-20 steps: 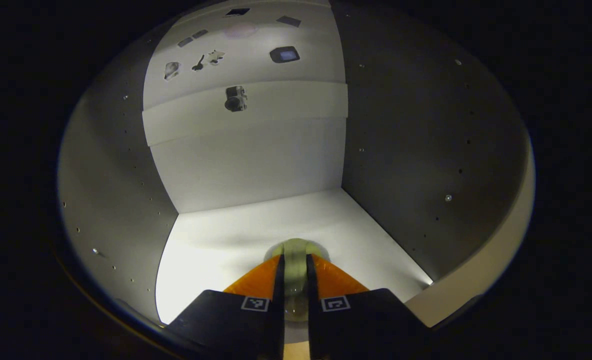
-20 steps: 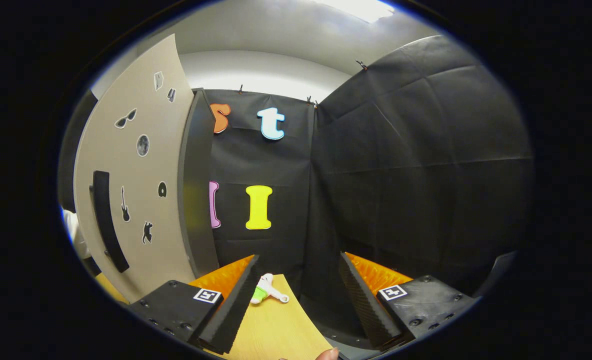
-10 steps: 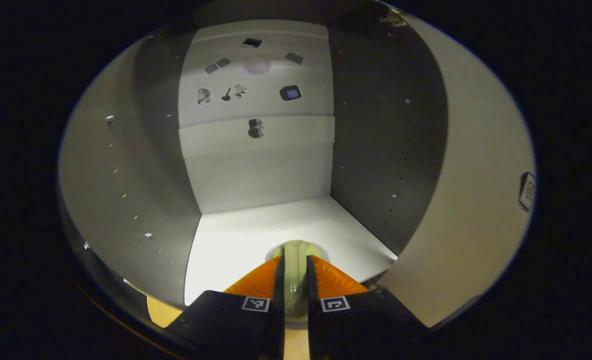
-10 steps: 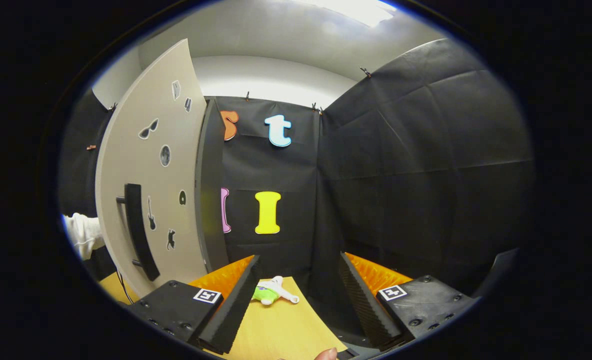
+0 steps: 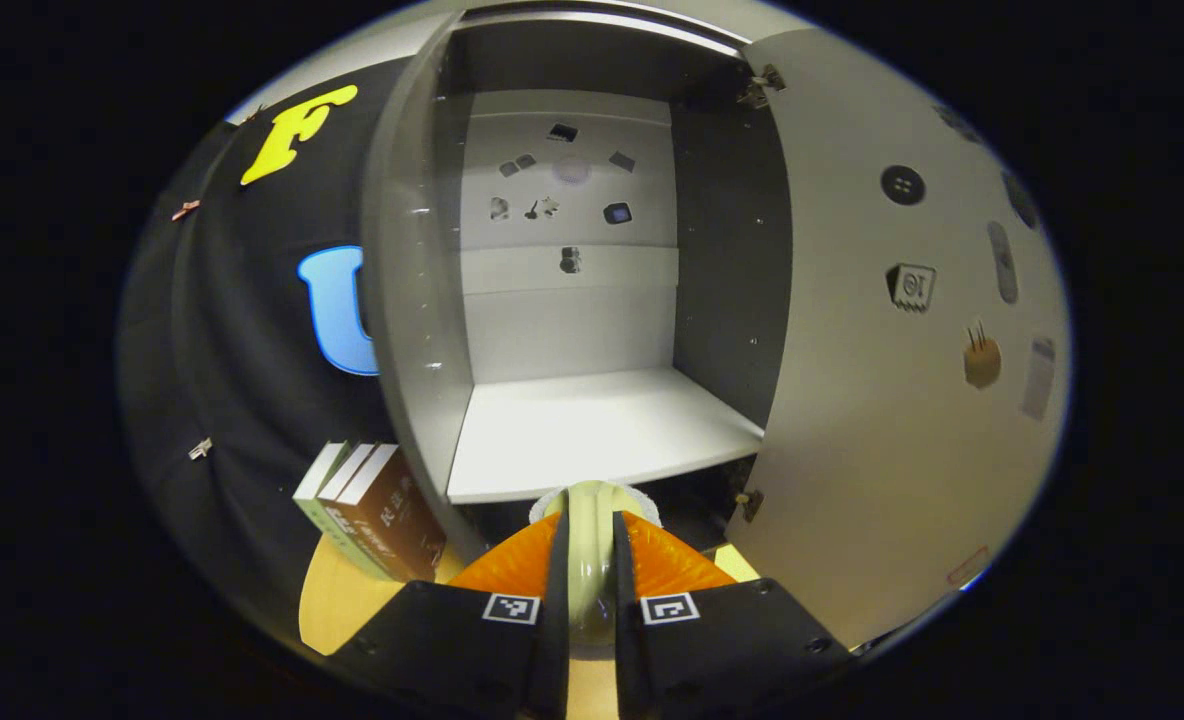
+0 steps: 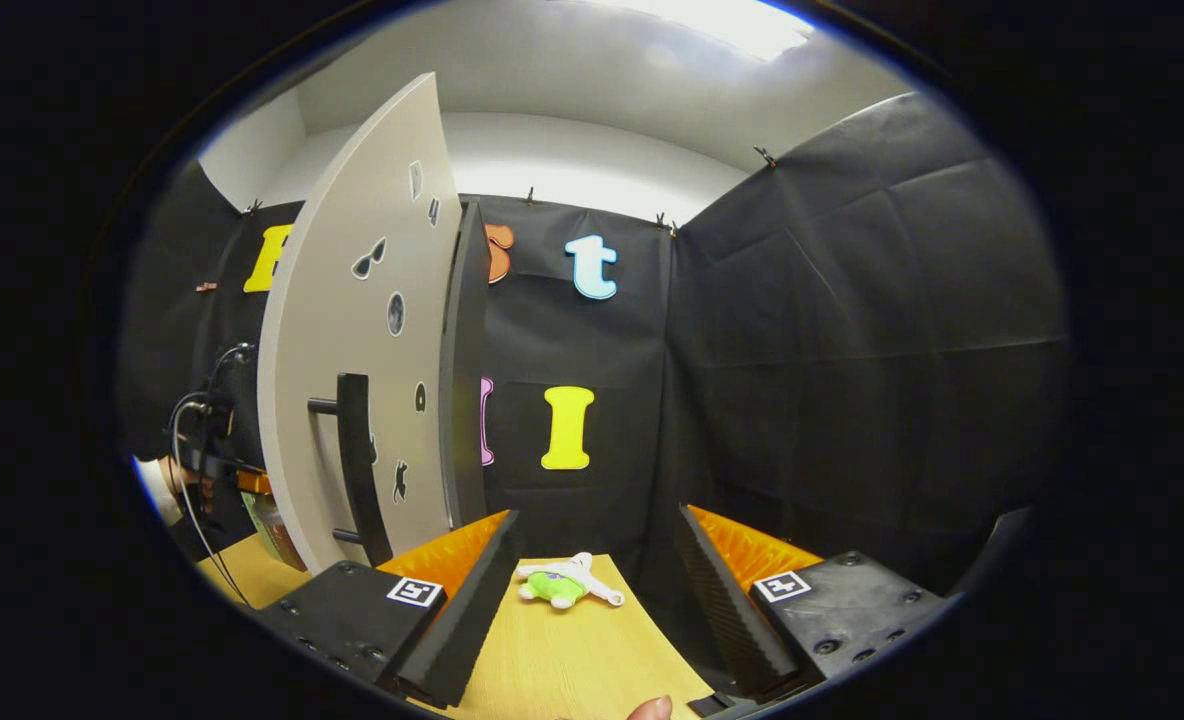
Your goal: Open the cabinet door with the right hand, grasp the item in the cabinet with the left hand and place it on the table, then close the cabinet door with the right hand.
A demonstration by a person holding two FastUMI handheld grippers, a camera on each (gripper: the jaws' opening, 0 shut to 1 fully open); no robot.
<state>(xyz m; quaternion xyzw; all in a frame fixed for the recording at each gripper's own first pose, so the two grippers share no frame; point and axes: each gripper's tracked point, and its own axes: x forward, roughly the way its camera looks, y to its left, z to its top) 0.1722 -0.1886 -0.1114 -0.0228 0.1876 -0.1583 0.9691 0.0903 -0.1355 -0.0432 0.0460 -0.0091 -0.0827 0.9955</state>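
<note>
My left gripper [image 5: 590,520] is shut on a pale green, rounded item [image 5: 589,585], which I hold just in front of the grey cabinet [image 5: 422,300]. The cabinet's white shelf [image 5: 592,430] lies bare ahead. Its door [image 5: 892,400] stands swung open on the right in the left gripper view. In the right gripper view I see the door's outer face [image 6: 352,330] with its dark bar handle [image 6: 355,465] at left. My right gripper [image 6: 597,513] is open, to the right of that handle and apart from it, over the wooden table [image 6: 572,660].
Several books [image 5: 372,510] stand on the table left of the cabinet. A small green and white plush toy [image 6: 562,583] lies on the table beyond my right gripper. A sleeve [image 6: 157,490] and cables [image 6: 197,430] show past the door's left edge.
My left gripper has drawn back out of the cabinet with the pale green item still in it. The right gripper has backed off a little from the open door, still open.
</note>
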